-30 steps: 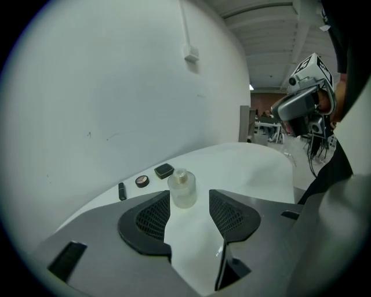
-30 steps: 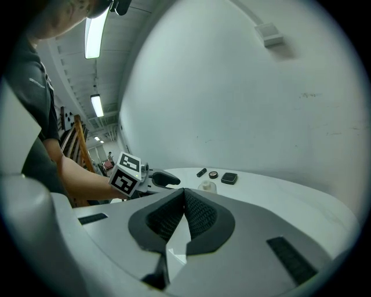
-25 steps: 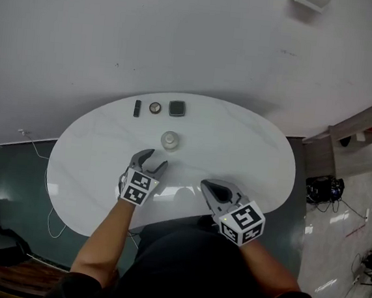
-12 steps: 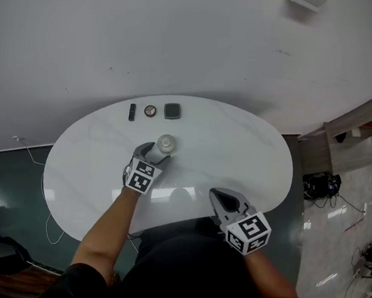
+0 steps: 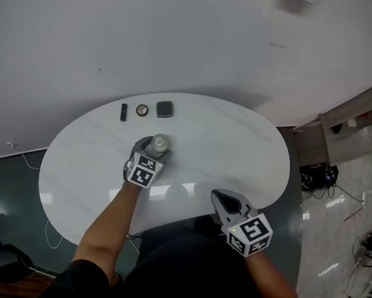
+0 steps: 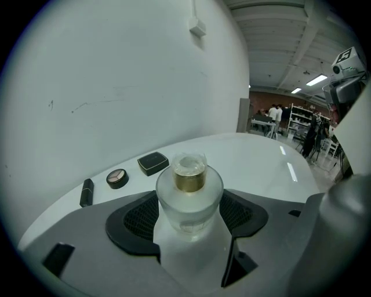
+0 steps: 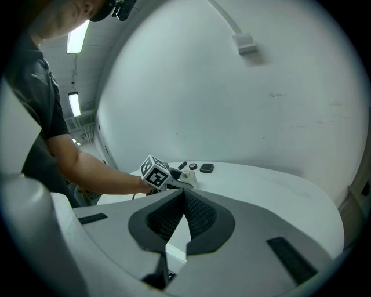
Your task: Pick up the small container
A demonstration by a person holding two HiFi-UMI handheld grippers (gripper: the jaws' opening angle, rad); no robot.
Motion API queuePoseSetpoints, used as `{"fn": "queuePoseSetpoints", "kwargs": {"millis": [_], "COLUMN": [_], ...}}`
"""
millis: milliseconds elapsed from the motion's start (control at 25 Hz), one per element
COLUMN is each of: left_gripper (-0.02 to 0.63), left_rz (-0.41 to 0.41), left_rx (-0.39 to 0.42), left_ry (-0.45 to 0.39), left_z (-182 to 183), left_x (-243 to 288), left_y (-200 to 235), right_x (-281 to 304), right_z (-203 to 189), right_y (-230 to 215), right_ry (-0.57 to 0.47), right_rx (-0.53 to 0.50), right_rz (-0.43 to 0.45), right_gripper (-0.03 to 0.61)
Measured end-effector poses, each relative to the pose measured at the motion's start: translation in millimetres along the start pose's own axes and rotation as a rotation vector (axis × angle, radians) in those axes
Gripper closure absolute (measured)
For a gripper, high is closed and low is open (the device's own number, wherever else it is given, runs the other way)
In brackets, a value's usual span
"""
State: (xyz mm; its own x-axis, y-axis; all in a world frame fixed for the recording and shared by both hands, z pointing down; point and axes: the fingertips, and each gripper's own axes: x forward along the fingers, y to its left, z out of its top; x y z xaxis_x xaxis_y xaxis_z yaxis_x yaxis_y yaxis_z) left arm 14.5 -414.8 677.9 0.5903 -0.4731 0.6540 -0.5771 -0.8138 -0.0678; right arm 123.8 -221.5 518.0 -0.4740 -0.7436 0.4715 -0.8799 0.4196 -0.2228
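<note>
Accordingly, the small container (image 6: 189, 197), a frosted jar with a gold collar and a clear cap, was found standing upright on the white oval table (image 5: 239, 143), towards the far side and left of its centre. The left gripper (image 5: 153, 152) was reached out over the table with its jaws set wide, one either side of the jar; they had just been opening, and the jar stood between them on the tabletop. The left gripper view showed the black ribbed pads (image 6: 136, 217) flanking the jar's body, with no firm clamp evident. The right gripper (image 7: 184, 198) was held near the table's near edge, well apart from the jar, its jaws brought together at the tips with nothing between them. Three cosmetic items lay in a row beyond the jar, near the far edge: a black tube (image 5: 124, 112), a round compact (image 5: 142, 110) with its pans showing, and a square black case (image 5: 164, 109), none touching the jar or each other. A marker cube (image 5: 140, 172) rode on the left gripper, at the end of a bare forearm (image 5: 106, 226). A plain white wall (image 5: 183, 40) stood behind the table.
</note>
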Motion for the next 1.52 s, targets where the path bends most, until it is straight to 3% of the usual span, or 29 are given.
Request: {"fn": "queuePoseSetpoints", "kwargs": {"millis": [880,1200,1520], "left_gripper": [0.265,0.265,0.265], "left_rz": [-0.051,-0.052,-0.067], "left_rx": [-0.005,0.008,-0.005], "left_ry": [0.03,0.051,0.014], "left_z": [5.4,1.8,19.1], "left_x": [36.2,15.0,-34.1], "left_y": [-1.9,-5.4,-10.4], "right_x": [-3.2,3.7,15.2], "right_z": [-5.7,0.0,18.6], "right_y": [-21.5,-20.3,-5.3], "right_ry": [0.031,0.016,-0.023], "right_rx": [0.021,0.006,-0.04], "right_rz": [-0.011,0.03,0.103], "right_gripper": [0.583,0.583,0.583]}}
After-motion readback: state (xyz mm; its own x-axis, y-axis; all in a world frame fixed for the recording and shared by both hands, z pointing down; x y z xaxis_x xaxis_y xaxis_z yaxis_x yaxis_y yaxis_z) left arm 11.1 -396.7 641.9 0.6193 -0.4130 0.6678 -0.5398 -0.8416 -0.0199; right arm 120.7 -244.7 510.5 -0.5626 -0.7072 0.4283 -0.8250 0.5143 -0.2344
